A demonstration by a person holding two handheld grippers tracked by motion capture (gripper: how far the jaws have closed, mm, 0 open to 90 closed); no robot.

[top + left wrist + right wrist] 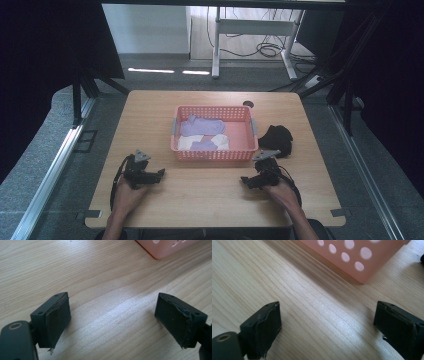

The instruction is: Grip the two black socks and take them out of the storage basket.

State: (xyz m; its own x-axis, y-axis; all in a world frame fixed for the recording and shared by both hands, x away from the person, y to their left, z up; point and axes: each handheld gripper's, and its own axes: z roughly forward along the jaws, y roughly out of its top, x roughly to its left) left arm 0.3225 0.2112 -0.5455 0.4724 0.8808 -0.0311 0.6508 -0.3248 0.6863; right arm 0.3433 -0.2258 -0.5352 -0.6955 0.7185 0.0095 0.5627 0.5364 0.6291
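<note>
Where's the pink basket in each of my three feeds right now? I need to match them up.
High view: the pink basket sits mid-table, ahead of both tongs, with socks inside.
Left gripper view: one rounded corner of it at the top right edge.
Right gripper view: a perforated wall and corner across the top.
Shared landmark: the wooden tabletop under the open jaws.

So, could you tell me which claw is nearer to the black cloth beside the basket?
Right. The right claw sits just in front of the black cloth; the left claw is across the table, past the pink basket.
</note>
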